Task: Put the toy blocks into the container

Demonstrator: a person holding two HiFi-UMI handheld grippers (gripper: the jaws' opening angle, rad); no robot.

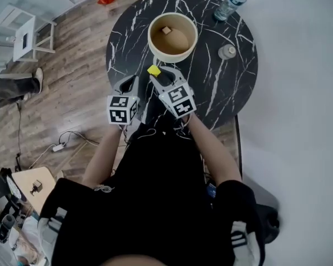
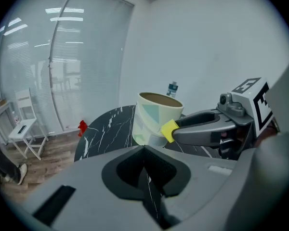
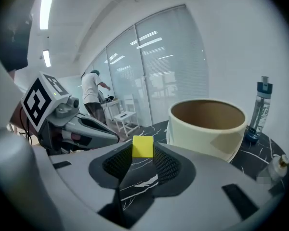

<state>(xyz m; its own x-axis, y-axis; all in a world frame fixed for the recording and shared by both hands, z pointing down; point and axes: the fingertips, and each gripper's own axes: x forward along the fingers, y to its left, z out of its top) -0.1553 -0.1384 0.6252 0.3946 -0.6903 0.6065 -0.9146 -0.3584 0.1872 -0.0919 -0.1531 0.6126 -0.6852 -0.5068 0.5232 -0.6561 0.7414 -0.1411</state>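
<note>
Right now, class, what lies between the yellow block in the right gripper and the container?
Nothing: only bare marbled table shows between the yellow block and the container, clearest in the head view.

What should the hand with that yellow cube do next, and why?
Probably carry the right gripper forward until the yellow block sits over the container's open mouth. Its fingers clamp the block just short of the rim, and a small block already lies inside.

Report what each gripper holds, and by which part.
The right gripper holds a small yellow cube-shaped toy block at its jaw tips, clamped by two opposite side faces. The left gripper is shut and empty.
</note>
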